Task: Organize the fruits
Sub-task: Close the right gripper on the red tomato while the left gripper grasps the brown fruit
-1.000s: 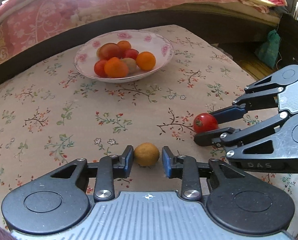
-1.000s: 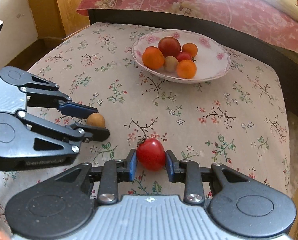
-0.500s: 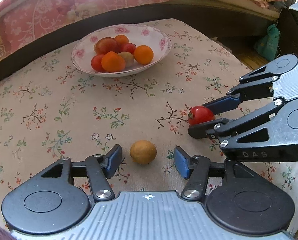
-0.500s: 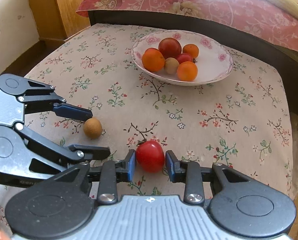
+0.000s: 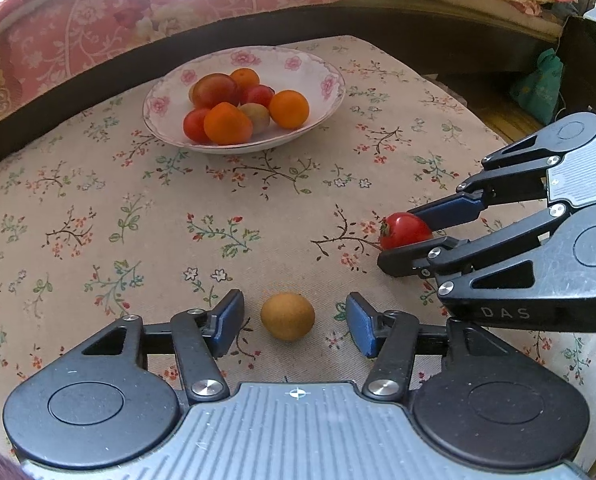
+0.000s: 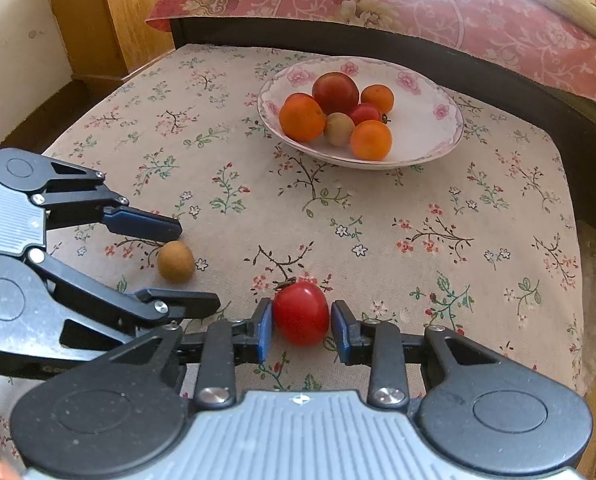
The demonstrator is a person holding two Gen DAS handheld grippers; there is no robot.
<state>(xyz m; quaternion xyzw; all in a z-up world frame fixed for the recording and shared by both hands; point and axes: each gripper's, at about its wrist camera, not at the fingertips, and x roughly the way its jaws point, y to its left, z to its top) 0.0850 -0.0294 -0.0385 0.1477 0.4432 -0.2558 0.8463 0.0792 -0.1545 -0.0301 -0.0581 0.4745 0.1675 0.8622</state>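
I see my left gripper [image 5: 294,322] with its jaws apart. They have just been opening, then came back in slightly, and a small brown fruit [image 5: 287,316] lies between them on the worktop [image 5: 98,216]. There is a clear gap on each side of the fruit, so neither pad touches it. In the right wrist view the same brown fruit [image 6: 175,261] sits between the two blue-tipped fingers of the left gripper [image 6: 196,268], nearer to the upper one.

My right gripper [image 6: 301,326] has its jaws closed on a red tomato [image 6: 301,314]. Both blue pads press on its sides, and the tomato seems to rest on the flowered cloth or just above it; I cannot tell which. Its small dry stem points away from the jaws. From the left wrist view the tomato [image 5: 404,230] is held at the tips of the right gripper [image 5: 402,240], to the right of my left jaws and a little ahead of them.

Well ahead of both pairs of jaws stands a white bowl with pink flowers [image 5: 318,76]. In it lie some orange fruits, some red ones and one pale brownish fruit, all touching in a heap. Behind the worktop I see a bed with a pink flowered cover [image 5: 178,4].
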